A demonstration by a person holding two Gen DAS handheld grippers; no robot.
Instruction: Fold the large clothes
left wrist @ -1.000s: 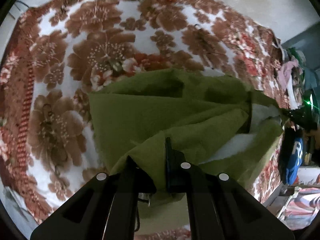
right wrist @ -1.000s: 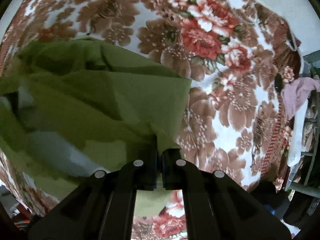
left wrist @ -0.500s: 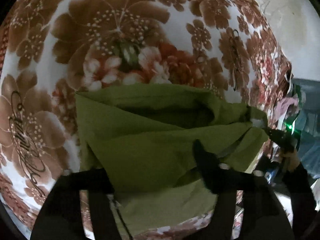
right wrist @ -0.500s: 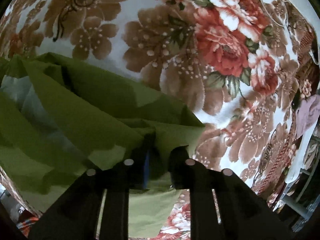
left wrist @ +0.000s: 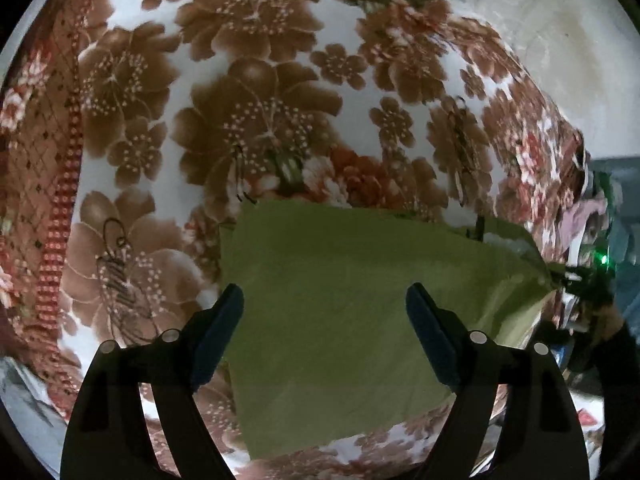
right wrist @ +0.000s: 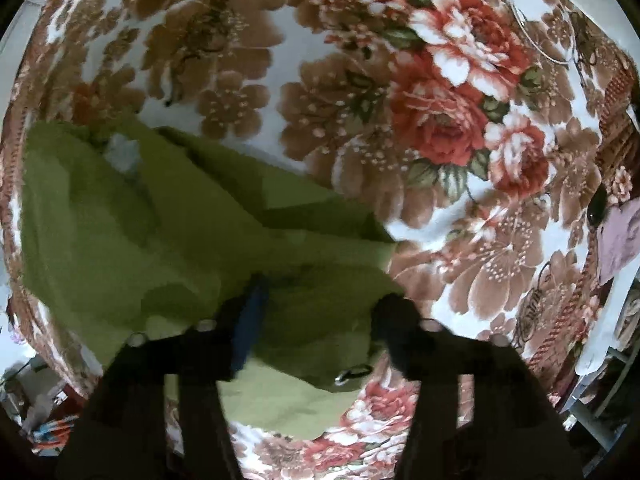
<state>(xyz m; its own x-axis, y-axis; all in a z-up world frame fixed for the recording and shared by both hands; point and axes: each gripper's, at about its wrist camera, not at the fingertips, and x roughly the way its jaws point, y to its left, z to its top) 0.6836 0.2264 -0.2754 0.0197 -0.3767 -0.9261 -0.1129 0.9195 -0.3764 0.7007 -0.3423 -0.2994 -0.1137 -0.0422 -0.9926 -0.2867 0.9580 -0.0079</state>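
An olive-green garment [left wrist: 360, 304] lies folded on a flowered blanket [left wrist: 248, 128]. In the left wrist view its near left corner is flat and square. My left gripper [left wrist: 324, 312] hovers over that corner, its jaws still opening wide, the cloth below them and untouched. In the right wrist view the same garment [right wrist: 168, 232] is rumpled, with a metal ring [right wrist: 352, 374] at its near edge. My right gripper [right wrist: 320, 312] is above the right corner, blurred, its jaws opening, with the cloth lying loose under them.
The blanket [right wrist: 460, 128] spreads far beyond the garment on the top and sides. A pink cloth [right wrist: 624, 236] lies at the bed's right edge. Clutter and a green light [left wrist: 602, 258] sit off the right side; a pale wall [left wrist: 560, 32] stands beyond.
Both grippers were shut on the green cloth's corners; they have let go and opened. The cloth has dropped flat onto the blanket, and both hands have shifted across it.
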